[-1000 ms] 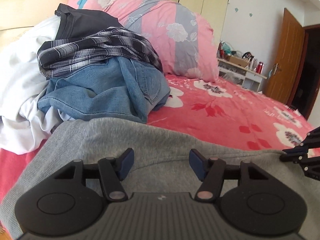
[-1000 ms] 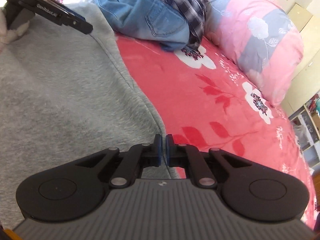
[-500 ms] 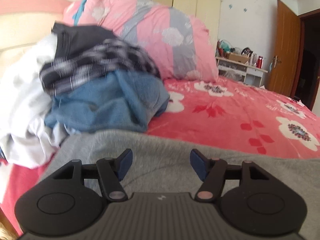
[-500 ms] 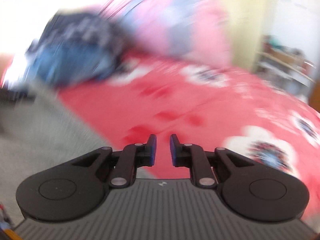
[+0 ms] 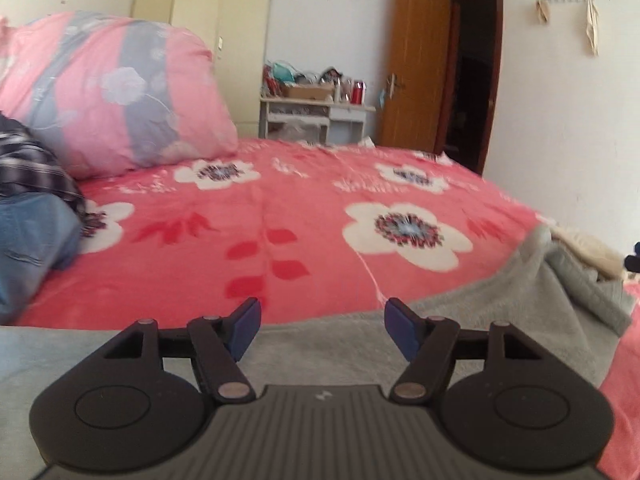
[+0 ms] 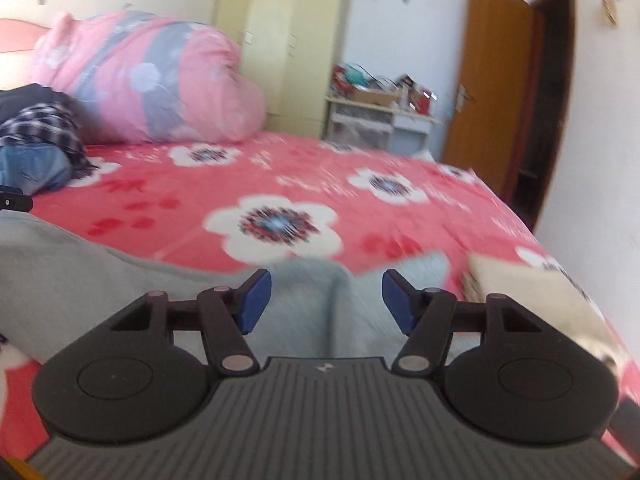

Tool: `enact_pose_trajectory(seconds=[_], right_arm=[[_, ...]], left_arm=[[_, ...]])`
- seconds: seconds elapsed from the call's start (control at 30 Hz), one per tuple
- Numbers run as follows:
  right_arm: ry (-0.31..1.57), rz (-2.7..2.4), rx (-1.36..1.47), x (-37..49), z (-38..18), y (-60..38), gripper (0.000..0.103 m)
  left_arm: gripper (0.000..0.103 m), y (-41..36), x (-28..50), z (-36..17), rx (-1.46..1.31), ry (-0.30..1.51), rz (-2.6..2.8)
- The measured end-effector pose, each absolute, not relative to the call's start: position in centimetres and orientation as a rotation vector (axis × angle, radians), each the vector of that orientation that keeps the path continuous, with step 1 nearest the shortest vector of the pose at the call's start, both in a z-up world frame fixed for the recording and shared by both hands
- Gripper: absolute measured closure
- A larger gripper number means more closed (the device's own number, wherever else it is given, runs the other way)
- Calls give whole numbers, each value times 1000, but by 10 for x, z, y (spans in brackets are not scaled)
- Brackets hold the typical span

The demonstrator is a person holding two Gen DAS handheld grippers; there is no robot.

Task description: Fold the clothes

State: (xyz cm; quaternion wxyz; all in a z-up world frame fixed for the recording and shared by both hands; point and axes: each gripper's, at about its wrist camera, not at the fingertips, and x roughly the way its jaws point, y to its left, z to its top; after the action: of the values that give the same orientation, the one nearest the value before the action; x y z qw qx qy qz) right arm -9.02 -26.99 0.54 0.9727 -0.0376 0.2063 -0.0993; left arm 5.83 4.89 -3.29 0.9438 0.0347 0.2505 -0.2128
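left wrist view: i'm holding the left gripper [image 5: 322,316] low over the grey garment [image 5: 500,300], fingers spread wide, gripping nothing. beyond the tips the red floral bedspread [image 5: 320,208] is lying bare; a pink quilt [image 5: 112,92] and jeans [image 5: 32,248] are sitting off left. no writing is legible.

right wrist view: the right gripper [image 6: 326,294] is also gaping, empty, over the grey garment [image 6: 304,300], with a beige folded item [image 6: 528,292] just right.

Sweatshirt [image 5: 460,320] spread on the near edge of the bed [image 5: 320,208], pile of clothes [image 5: 28,216] at left, pillow [image 5: 112,92] behind it, wardrobe [image 5: 224,32], cluttered desk [image 5: 316,108] and door [image 5: 416,68] beyond the bed.
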Motion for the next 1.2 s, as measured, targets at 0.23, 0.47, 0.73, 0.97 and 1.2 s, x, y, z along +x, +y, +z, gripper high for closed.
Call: enact_pose_trajectory(seconds=[0.23,0.47,0.73,0.97,1.2], right_arm=[[461,-91,-93,-92,-31,-278,45],[449,-143,16,-90,-38,-326,52],[420,-8,-184,-43,-25,-295,52],[425,227,-363,17,-6,-260,50],[602,650,-479,78,-11,-190,52]], left_arm=[[34,20,75,-84,166,639,-323],[31,31,83,-92,122,660,-299],[29,30,85,-96,114,649,-290],[29,35,85,-97,82,643,-307],[28,39,83,-97,61,634,-316]])
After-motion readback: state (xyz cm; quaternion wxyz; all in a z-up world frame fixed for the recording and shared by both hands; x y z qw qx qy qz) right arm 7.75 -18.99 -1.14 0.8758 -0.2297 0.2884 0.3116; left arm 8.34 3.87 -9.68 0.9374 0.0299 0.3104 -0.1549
